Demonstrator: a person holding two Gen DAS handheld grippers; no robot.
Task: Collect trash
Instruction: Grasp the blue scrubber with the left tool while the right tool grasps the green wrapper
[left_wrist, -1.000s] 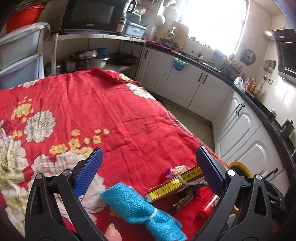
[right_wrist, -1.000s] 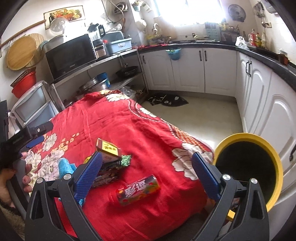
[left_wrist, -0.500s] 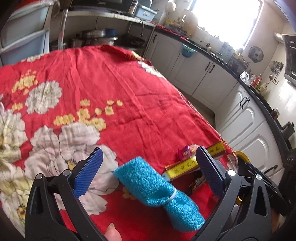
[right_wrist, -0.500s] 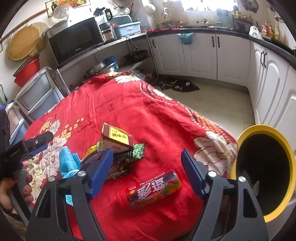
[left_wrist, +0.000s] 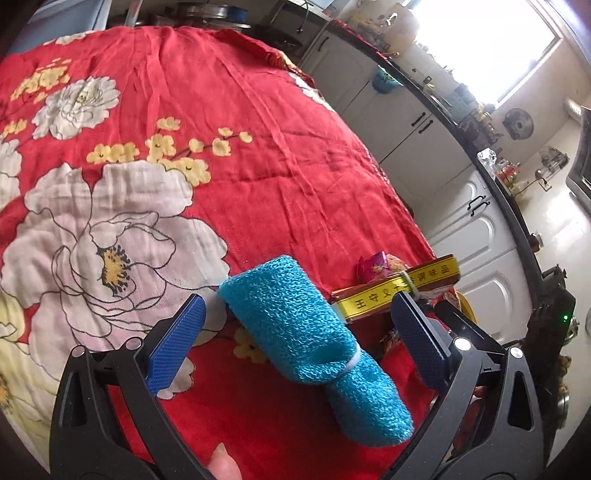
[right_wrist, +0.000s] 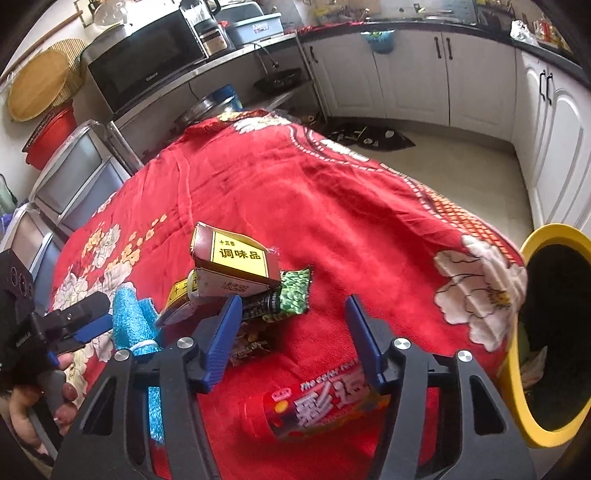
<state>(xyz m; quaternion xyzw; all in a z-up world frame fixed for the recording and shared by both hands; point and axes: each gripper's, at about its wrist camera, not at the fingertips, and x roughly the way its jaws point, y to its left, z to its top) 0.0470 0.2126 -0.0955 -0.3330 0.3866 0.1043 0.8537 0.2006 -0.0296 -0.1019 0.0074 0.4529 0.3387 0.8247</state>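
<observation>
On the red floral cloth (left_wrist: 258, 155) covering the table, the trash lay gathered near the edge closest to the yellow-rimmed bin (right_wrist: 532, 369), which stood beside the table with a dark interior. The left gripper (left_wrist: 295, 332) pointed down at a rolled blue mesh scrubber (left_wrist: 314, 347) bound with a white band; its jaws stood wide, one blue pad on either side of the roll, neither pressing on it. Just beyond the scrubber lay a flat brown-and-yellow seasoning box (left_wrist: 399, 288) with a small pink wrapper (left_wrist: 376, 264) behind it. The right gripper (right_wrist: 291, 332) hovered over a red candy tube (right_wrist: 317, 410) lying on the cloth, its jaws closing. The tube sat below and between the pads, and whether the right-hand pad touched it could not be told. Ahead of that gripper, an opened seasoning carton (right_wrist: 236, 262) rested on top of a green patterned packet (right_wrist: 291, 291) and other wrappers. A hand (right_wrist: 44, 398) held the left gripper's handle at the far left of the right wrist view.
</observation>
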